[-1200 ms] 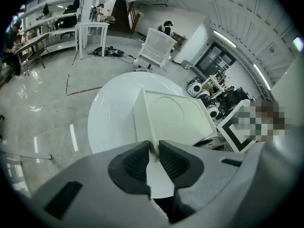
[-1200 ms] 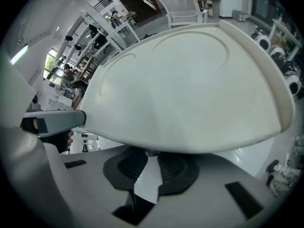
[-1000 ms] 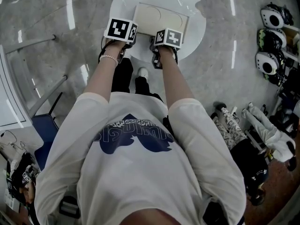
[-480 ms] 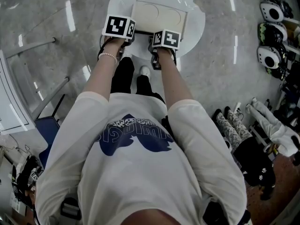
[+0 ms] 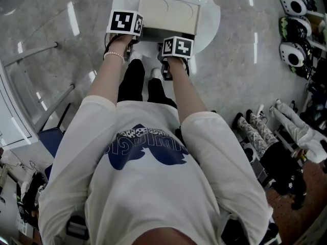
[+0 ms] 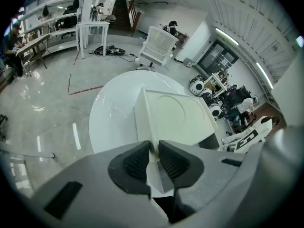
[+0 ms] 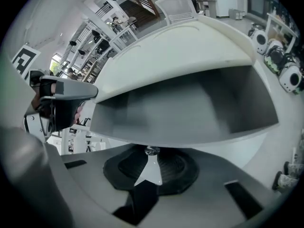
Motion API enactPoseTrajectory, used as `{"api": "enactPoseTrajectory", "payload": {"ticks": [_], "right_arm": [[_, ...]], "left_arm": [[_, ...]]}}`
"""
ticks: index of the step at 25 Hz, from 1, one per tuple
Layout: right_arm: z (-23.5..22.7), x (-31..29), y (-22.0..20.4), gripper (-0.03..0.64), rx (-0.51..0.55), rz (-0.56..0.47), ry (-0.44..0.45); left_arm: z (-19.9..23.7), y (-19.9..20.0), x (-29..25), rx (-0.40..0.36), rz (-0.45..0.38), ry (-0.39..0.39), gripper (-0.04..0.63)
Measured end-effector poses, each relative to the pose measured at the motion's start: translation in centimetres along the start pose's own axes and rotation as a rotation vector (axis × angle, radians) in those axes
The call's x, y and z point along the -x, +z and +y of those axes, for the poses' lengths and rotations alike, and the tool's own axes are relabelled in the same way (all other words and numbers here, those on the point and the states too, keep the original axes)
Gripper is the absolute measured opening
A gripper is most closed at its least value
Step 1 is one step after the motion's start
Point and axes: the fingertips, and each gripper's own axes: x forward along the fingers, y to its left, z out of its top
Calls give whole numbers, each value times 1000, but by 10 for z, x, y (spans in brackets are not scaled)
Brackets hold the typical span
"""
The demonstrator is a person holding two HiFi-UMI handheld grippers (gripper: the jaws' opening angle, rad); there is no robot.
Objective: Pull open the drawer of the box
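Observation:
A cream box stands on a round white table. My left gripper is shut on the box's near left corner, with both dark pads pressed on the edge. The drawer stands pulled out from under the box's top, and its grey inside is in view. My right gripper is shut on the drawer's small metal knob. In the head view the right gripper sits nearer my body than the left gripper.
Several helmets sit on a rack at the right. A seated person's legs are on the floor at the right. A blue chair stands at the left. Beyond the table there is a white chair.
My right gripper has drawn back toward my body with the knob, and the drawer has slid out. The left gripper has kept its hold on the box's corner.

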Motion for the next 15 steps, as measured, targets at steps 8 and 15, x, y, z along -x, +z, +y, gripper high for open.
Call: {"api": "enactPoseTrajectory", "payload": {"ticks": [8, 15], "right_arm": [[2, 2, -8, 54, -2, -11, 7], [3, 2, -9, 54, 3, -12, 14]], "left_arm": [[1, 0, 2, 2, -2, 10, 72], [1, 0, 3, 8, -4, 16, 72]]}}
